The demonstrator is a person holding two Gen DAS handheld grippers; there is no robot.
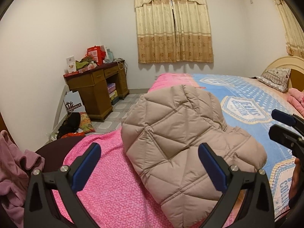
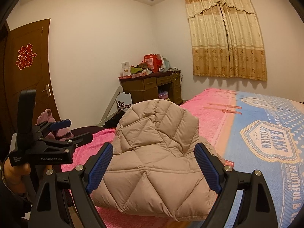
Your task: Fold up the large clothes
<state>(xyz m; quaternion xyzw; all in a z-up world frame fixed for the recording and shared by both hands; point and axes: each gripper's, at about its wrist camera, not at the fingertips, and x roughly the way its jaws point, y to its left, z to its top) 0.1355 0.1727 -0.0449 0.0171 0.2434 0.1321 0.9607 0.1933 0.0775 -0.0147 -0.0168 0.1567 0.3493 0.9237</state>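
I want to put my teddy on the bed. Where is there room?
Free: the blue bedspread beyond the folded beige jacket, up to the pillow, and the pink blanket left of the jacket. Crowded: the desk top and the floor beside it.

Both fisheye views look forward from low over the near edge of the bed (image 1: 247,87), tilted slightly down, each framed by its own claw. The left claw (image 1: 150,168) sits close behind the folded quilted jacket (image 1: 176,133); the right claw (image 2: 153,168) is equally near, from a spot further right. Both share the jacket, bedspread, curtained window (image 1: 173,24) and cluttered corner surface (image 2: 150,83). The right view alone shows the door (image 2: 28,72); distances look stretched, probably by lens distortion.
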